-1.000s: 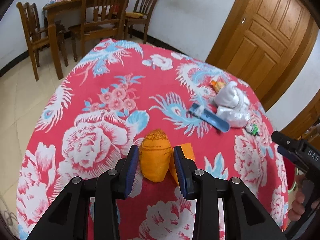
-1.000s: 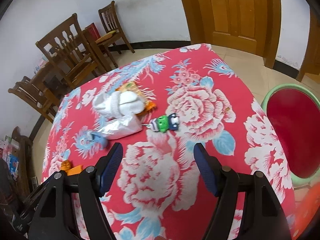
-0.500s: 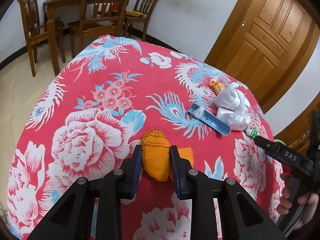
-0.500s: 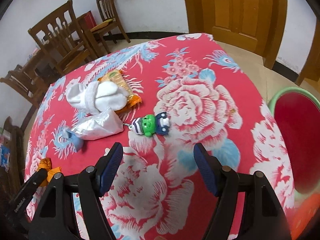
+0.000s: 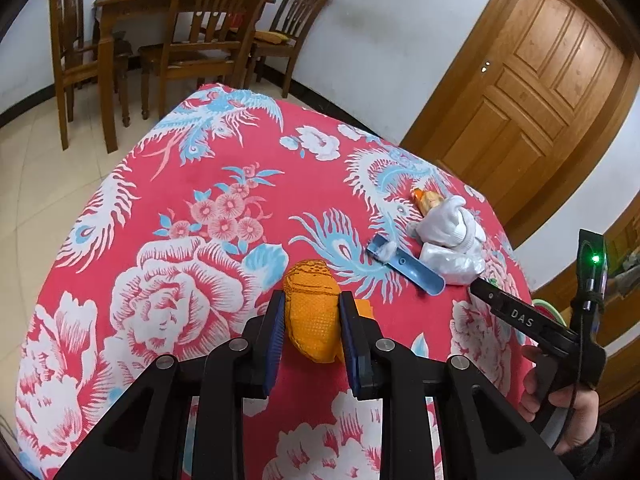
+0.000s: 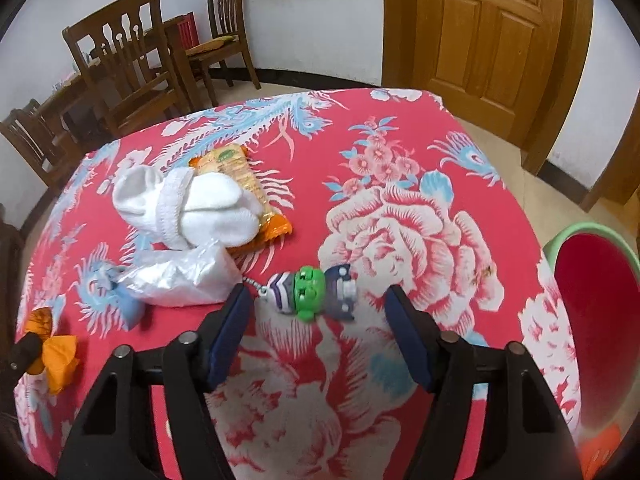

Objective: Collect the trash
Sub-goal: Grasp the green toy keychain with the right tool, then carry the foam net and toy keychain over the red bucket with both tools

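Closing since a second ago, the left tool (image 5: 312, 322) now pinches the orange wrapper (image 5: 311, 316); the right tool (image 6: 320, 334) gapes empty behind the toy keychain (image 6: 311, 295).

Seven loose items, by your count, on one flowered tabletop (image 6: 400, 128).

From your two wrist cameras you can tally one crumpled orange wrapper (image 5: 312, 320), one blue scoop (image 5: 408, 264), one balled pair of white socks (image 6: 188, 204), one clear plastic bag (image 6: 180, 276), one orange snack packet (image 6: 236, 172) under the socks, and one small green-and-purple toy figure (image 6: 312, 294) on a bead chain. A second scrap of orange (image 5: 365, 307) shows behind the wrapper; whether it is a separate piece you cannot tell. Beside the tabletop stands one green-rimmed red basin (image 6: 600, 320). Beyond it, you can count at least four wooden chairs (image 5: 208, 36), one wooden dining table (image 5: 120, 4) and one panelled door (image 6: 488, 40). You hold two sets of tongs, one left (image 5: 312, 330) and one right (image 6: 320, 332).
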Available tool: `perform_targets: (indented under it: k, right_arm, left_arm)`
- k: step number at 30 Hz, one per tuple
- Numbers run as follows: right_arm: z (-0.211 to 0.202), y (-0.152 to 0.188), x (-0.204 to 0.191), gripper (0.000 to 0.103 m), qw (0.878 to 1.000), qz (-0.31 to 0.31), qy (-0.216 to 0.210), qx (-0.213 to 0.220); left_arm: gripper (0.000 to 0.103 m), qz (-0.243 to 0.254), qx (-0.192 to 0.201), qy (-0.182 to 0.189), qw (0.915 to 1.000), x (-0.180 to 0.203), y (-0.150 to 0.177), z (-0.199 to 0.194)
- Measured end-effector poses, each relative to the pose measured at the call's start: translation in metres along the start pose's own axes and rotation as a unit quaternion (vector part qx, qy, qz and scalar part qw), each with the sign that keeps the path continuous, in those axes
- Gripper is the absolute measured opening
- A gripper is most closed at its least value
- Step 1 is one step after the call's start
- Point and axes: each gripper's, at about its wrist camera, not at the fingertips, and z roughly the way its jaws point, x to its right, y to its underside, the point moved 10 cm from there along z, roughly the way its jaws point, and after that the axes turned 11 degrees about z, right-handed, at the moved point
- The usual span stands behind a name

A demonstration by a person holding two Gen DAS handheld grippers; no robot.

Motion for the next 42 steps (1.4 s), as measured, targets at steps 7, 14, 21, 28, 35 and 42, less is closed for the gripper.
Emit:
perform_targets:
  k: [7, 14, 21, 28, 35, 42]
  right_arm:
    - [-0.004, 0.001, 0.000, 0.053, 1.000, -0.003, -0.013, 0.000]
    - [-0.021, 0.009, 0.014, 0.052, 0.999, 0.028, -0.040, -0.008]
    - [-0.053, 0.012, 0.032, 0.052, 0.997, 0.049, -0.058, 0.011]
    - [-0.087, 0.014, 0.052, 0.052, 0.995, 0.066, -0.071, 0.034]
    - [-0.113, 0.014, 0.076, 0.052, 0.992, 0.087, -0.075, 0.051]
    - [-0.132, 0.015, 0.118, 0.052, 0.988, 0.121, -0.062, 0.068]
  left_arm:
    - [0.026, 0.001, 0.002, 0.002, 1.0000, 0.003, -0.001, -0.001]
    - [0.026, 0.011, 0.014, 0.010, 0.9998, 0.012, -0.006, -0.011]
    - [0.026, 0.023, 0.018, 0.019, 0.9994, 0.028, -0.010, -0.016]
    - [0.026, 0.038, 0.023, 0.031, 0.9985, 0.049, -0.013, -0.021]
    - [0.026, 0.056, 0.026, 0.049, 0.9969, 0.077, -0.015, -0.025]
    - [0.026, 0.077, 0.024, 0.067, 0.9945, 0.109, -0.017, -0.026]
